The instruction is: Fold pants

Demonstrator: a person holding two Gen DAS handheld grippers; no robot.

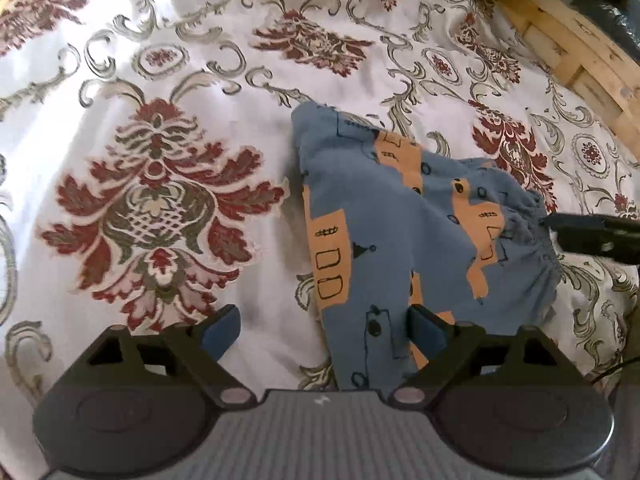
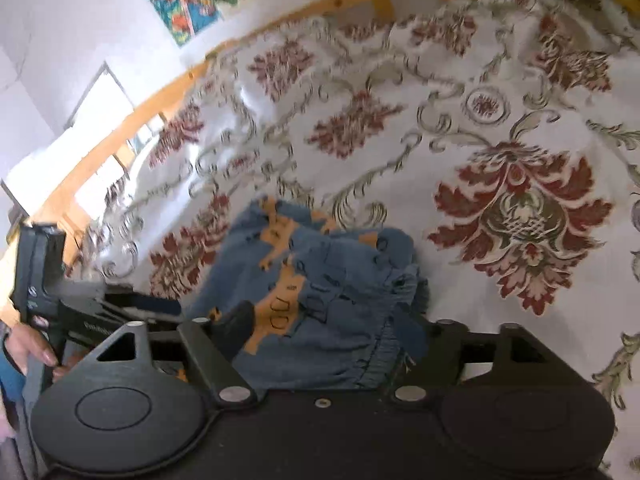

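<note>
Clearly, from the left wrist view, the blue-and-orange patterned pants (image 1: 400, 220) lie bunched on the floral bedspread (image 1: 160, 80), with the left gripper (image 1: 324, 324) spread open, one finger beside a leg, holding nothing. From the right wrist view, the right gripper (image 2: 332, 332) has its fingers spread around the gathered waistband (image 2: 384, 344), though whether it pinches is unclear; closing firmly there and drawing the fabric flat first should give a cleaner fold.

Our left gripper's grey body (image 1: 320, 432) hides the near end of the blue-and-orange patterned cloth pants (image 1: 400, 220); our right gripper (image 1: 592, 234) is cut off at centre right.
</note>
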